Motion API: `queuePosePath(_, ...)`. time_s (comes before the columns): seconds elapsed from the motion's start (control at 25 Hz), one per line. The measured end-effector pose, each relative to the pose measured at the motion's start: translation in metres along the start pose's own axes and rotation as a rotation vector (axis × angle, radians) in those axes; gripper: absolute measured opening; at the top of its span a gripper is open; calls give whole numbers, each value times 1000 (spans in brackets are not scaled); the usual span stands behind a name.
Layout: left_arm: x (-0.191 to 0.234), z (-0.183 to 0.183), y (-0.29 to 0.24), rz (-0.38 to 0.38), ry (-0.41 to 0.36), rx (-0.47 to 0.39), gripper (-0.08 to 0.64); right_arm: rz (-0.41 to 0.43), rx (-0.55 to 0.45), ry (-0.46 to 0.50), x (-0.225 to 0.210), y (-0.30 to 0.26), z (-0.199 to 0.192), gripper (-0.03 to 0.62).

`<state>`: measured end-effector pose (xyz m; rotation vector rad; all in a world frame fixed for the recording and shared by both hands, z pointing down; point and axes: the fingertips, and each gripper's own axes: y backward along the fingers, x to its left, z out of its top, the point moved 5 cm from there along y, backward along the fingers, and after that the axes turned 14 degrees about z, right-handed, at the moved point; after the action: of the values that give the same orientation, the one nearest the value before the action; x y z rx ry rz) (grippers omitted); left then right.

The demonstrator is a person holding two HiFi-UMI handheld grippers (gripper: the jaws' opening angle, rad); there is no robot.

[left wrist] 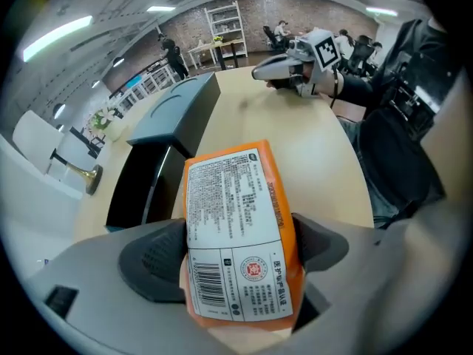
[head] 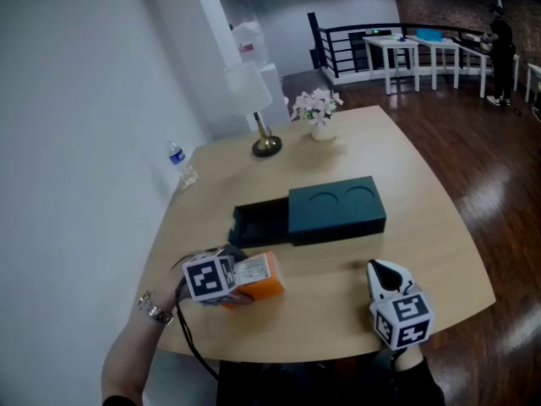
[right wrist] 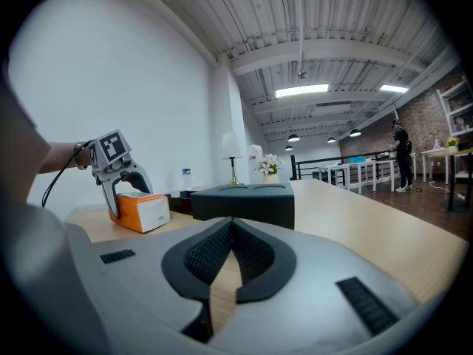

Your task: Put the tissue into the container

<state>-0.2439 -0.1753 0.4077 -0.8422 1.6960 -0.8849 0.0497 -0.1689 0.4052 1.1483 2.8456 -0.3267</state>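
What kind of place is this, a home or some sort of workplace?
Most likely an open, loft-style office or workshop rather than a home: a brick wall, rows of white tables behind a black railing, and a bare beamed ceiling with strip lights.
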Motion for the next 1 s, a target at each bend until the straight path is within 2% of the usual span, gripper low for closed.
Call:
queuePosePath(0.28,-3,-6,5,40,25,-19,408,0,0,1,1,2,1,8)
queuePosePath(0.4,-4,-5,12,25,10,-29,405,-1,-1,0,1,2,1,8)
queuePosePath(0.48,3,-3,20,41,-13,-33,405,1,0,1,1,1,0,8)
queuePosePath(0.6,34,1,34,113,-56,-12,405,2,-1,1,1,1,1,8)
queuePosePath(0.76,102,5,37,220,-149,68,405,4,3,-1,1,1,1,8)
queuePosePath(0.88,145,12,26,240,-189,79,405,9,6,-3,3,2,1,8)
queuePosePath(1.0,170,29,6,206,-205,39,405,10,7,-4,4,2,2,8)
